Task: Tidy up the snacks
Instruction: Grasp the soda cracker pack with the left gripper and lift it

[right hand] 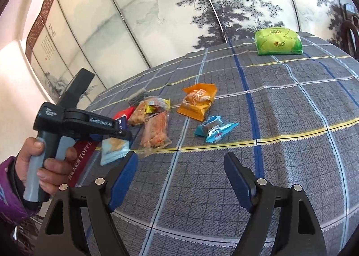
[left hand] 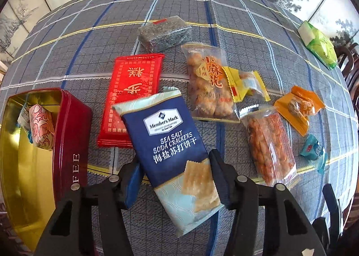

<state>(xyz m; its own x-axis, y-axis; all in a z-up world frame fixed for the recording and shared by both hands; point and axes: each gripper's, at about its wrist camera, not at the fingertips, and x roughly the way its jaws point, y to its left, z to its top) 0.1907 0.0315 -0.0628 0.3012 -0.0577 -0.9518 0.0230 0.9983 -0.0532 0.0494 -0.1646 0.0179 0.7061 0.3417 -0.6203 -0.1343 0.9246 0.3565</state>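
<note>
A blue sea salt soda crackers packet (left hand: 170,141) stands tilted between the pads of my left gripper (left hand: 175,166), which is shut on its lower half. In the right wrist view the same packet (right hand: 114,148) hangs below the left gripper (right hand: 121,131), held by a hand (right hand: 44,164). A red tin (left hand: 71,134) with a gold inside sits at the left, with a pink-wrapped snack (left hand: 41,128) in it. My right gripper (right hand: 179,166) is open over bare tablecloth with nothing between its fingers.
On the checked tablecloth (left hand: 246,20) lie a red packet (left hand: 132,96), a grey bar (left hand: 163,33), a clear bag of fried twists (left hand: 208,85), a small yellow packet (left hand: 246,85), a peanut bag (left hand: 271,141), an orange packet (right hand: 197,101) and a teal packet (right hand: 215,129). A green pack (right hand: 278,41) sits far back.
</note>
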